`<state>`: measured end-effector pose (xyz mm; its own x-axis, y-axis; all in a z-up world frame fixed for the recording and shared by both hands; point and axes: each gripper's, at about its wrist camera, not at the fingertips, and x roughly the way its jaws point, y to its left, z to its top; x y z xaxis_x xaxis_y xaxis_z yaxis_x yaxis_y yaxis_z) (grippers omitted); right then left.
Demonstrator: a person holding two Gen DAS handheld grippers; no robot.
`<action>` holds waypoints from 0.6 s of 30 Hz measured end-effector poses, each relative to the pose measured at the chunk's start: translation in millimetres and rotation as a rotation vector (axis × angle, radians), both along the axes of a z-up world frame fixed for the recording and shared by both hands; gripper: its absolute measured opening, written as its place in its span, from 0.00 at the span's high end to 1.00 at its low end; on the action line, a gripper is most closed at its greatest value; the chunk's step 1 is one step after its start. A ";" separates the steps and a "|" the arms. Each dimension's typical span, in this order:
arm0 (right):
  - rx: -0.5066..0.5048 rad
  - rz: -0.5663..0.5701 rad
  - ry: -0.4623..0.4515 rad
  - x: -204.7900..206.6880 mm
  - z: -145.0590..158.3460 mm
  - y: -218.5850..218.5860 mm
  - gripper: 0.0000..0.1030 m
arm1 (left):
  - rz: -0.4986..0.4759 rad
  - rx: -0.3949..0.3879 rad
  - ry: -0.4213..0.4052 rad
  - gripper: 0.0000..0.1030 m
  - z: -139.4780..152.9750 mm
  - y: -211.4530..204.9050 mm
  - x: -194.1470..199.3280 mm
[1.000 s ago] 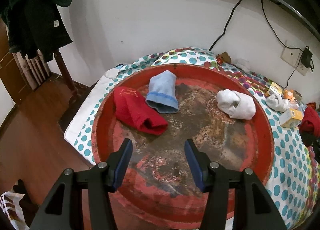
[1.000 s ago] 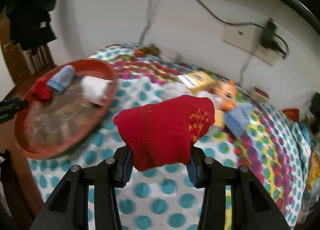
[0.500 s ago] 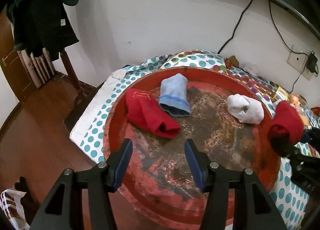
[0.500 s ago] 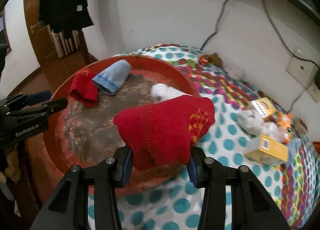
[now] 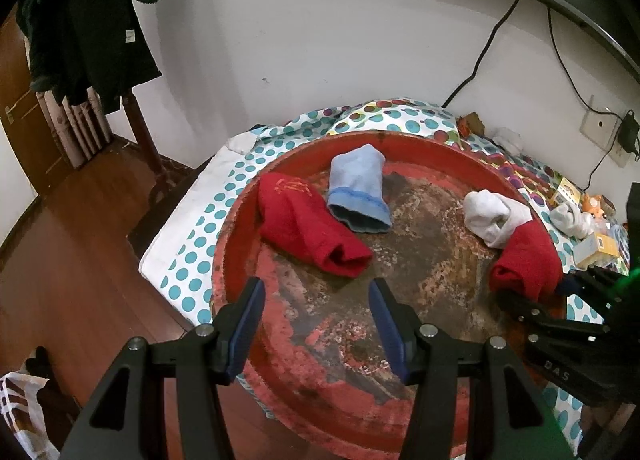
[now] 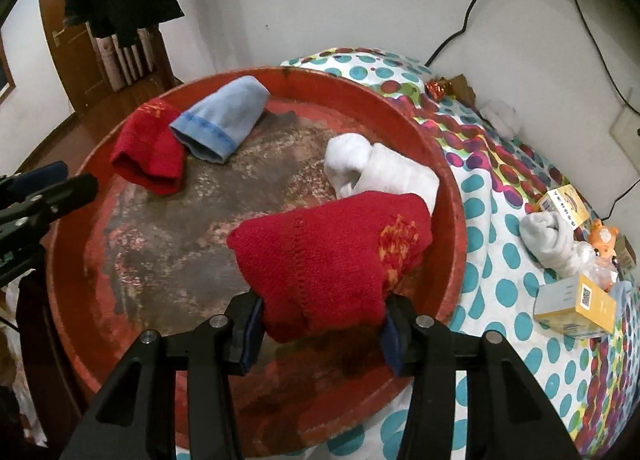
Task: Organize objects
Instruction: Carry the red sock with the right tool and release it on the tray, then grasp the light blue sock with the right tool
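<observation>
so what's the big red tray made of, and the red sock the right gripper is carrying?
Red tray: looks like painted or enamelled metal, paint worn off the floor to dark, rusty-looking patches; plastic can't be ruled out.
Red sock: thick fuzzy knit, likely terry or wool blend, with a visible stitched seam and a yellow woven pattern. It sits between the right gripper jaws, which are opening.

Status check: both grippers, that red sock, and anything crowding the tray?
Left gripper open, empty. Right gripper jaws opening, red sock between them, over red tray. White sock right behind it; blue sock and second red sock lie farther off.
</observation>
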<state>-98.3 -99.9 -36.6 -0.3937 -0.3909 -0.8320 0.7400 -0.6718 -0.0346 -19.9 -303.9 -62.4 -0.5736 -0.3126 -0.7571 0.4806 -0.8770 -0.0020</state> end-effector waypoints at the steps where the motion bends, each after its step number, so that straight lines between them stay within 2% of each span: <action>1: -0.003 -0.003 -0.004 -1.1 -1.1 0.3 0.48 | -0.003 -0.002 -0.001 0.46 -0.3 0.8 -0.4; 5: -0.030 -0.005 0.003 0.0 0.6 4.4 0.28 | -0.011 -0.008 -0.005 0.46 -1.6 3.4 -1.9; 12: -0.167 -0.040 0.011 5.7 26.9 44.6 0.25 | -0.040 -0.026 -0.012 0.46 -3.8 11.8 -5.4; 18: -0.218 -0.186 0.077 -20.7 49.8 118.4 0.20 | -0.093 -0.037 -0.007 0.46 -4.3 26.3 -8.0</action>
<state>-118.9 18.4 13.1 -0.5343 -0.4721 -0.7012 0.6039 -0.7936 0.0741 -27.9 -277.7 -66.7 -0.5960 -0.2863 -0.7502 0.3974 -0.9170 0.0343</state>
